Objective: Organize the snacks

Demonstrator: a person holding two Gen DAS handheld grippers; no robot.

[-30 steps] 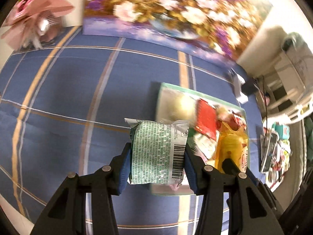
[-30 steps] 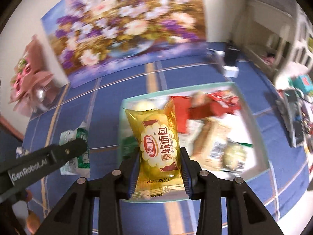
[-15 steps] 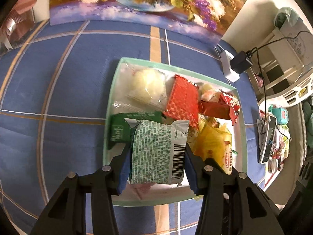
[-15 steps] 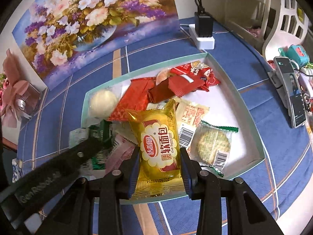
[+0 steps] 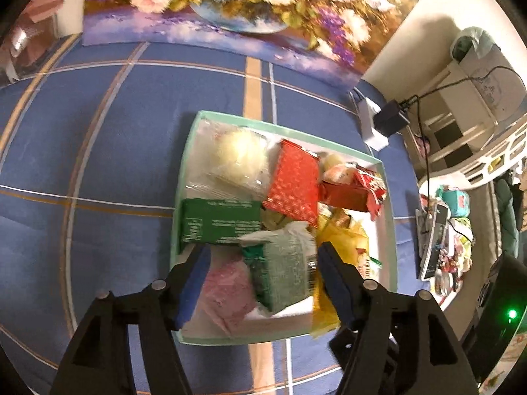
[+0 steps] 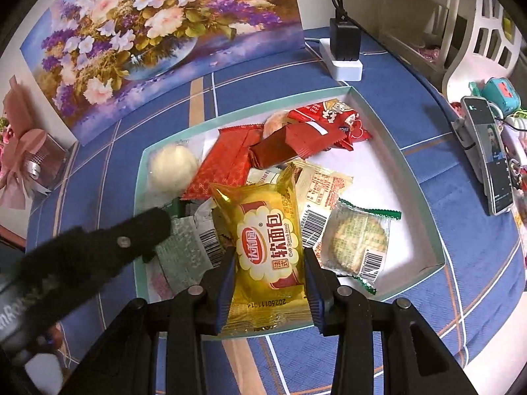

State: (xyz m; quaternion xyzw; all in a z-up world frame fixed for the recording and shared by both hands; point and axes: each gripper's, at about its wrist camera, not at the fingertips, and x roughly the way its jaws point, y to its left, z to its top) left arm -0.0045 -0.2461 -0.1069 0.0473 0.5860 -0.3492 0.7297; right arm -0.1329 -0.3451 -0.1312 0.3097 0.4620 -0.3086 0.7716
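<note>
A pale green tray [image 5: 184, 177] on the blue checked cloth holds several snack packets. My left gripper [image 5: 262, 251] hangs over its near end and its jaws are opening. The green-and-white packet [image 5: 283, 270] lies blurred and tilted between them, clear of the left pad, on a pink packet [image 5: 227, 293]. My right gripper [image 6: 269, 253] is shut on a yellow bread packet [image 6: 270, 247] above the tray's [image 6: 425, 197] near rim. One black finger of the left gripper [image 6: 98, 247] crosses the right wrist view over the green packet [image 6: 187, 250].
In the tray lie red packets [image 6: 230, 164], a round white bun [image 6: 171, 168], a green box [image 5: 220, 220] and a wrapped round biscuit [image 6: 357, 237]. A flower painting [image 6: 158, 33] stands behind, a power strip with a charger [image 6: 344, 49] and a phone [image 6: 490, 151] to the right.
The left hand came over the tray and its jaws spread, letting the green packet slip and tilt down. The right hand sank over the tray with the yellow packet still gripped.
</note>
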